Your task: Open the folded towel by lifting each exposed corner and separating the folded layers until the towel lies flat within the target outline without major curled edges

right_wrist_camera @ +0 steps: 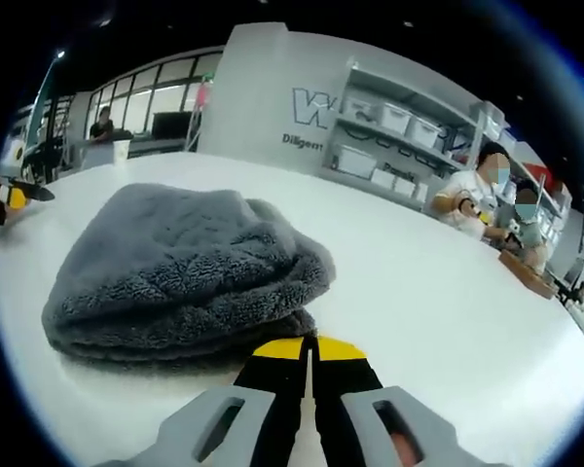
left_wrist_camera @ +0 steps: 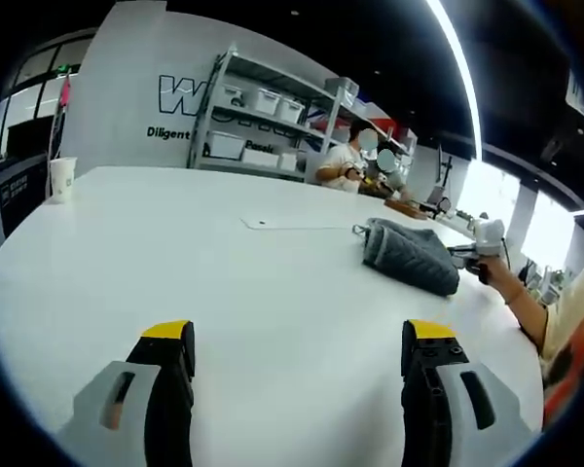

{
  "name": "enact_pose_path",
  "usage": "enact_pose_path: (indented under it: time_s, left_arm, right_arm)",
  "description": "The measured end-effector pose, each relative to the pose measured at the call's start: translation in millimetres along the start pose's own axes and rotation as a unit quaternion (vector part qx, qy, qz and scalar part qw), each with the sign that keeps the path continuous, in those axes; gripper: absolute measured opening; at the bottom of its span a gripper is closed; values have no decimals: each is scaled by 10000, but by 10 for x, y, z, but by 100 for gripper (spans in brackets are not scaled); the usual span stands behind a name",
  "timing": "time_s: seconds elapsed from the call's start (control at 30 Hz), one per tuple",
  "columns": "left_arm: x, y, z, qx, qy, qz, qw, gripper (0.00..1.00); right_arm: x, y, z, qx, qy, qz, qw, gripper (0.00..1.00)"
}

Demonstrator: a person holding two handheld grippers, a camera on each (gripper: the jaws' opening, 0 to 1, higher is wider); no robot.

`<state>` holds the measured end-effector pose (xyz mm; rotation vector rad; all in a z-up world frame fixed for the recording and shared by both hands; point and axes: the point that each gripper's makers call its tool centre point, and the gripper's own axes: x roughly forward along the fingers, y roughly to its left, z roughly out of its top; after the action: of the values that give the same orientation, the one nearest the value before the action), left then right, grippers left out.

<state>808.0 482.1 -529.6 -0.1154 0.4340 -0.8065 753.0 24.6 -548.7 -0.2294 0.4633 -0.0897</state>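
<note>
**Folded grey towel waits on white table as your grippers close in**

A broad white table with a smooth, matte top spans both views. Behind it, at the top of the left gripper view, stand a pale wall with dark lettering and a metal shelving unit stacked with white bins; two seated people work at the far edge.

The towel is a thick, plush grey terry bundle, still folded into soft rounded layers. In your right gripper view it fills the centre left, its stacked folded edges facing the lower part of the frame. In your left gripper view it lies right of centre, its long axis running from upper left to lower right.

Your left gripper sits at the bottom of its view, well apart from the towel, its black, yellow-tipped jaws spread wide over bare table. Your right gripper rises from the bottom centre of its view, jaws closed to a thin slit, the yellow tips just beside the towel's lower edge; you cannot tell whether they pinch any cloth.

A white paper cup stands at the far left of the left gripper view.
</note>
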Motion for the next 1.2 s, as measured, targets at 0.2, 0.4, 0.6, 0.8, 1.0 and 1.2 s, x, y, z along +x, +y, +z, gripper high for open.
enact_pose_path:
  time_s: [0.2, 0.4, 0.6, 0.8, 1.0, 1.2]
  left_arm:
    - [7, -14, -11, 9, 20, -14, 10000, 86]
    - [15, -23, -19, 21, 36, -24, 10000, 86]
    - [18, -23, -18, 20, 37, -29, 10000, 86]
    - [43, -29, -46, 13, 82, -40, 10000, 86]
    - [64, -42, -66, 30, 128, -48, 9999, 86]
    - [96, -146, -50, 13, 97, -175, 9998, 86]
  right_arm:
    - [-17, -41, 3, 8, -20, -5, 10000, 0]
    - [-59, -125, 34, 160, -92, -4, 9998, 13]
    - [-126, -285, 73, 402, -318, 37, 9987, 33]
    - [-147, -426, -22, 189, -111, -84, 9997, 71]
    - [-211, -473, -62, 227, 15, 22, 9997, 87]
    - [-261, -411, 13, 8, -90, 150, 9998, 99]
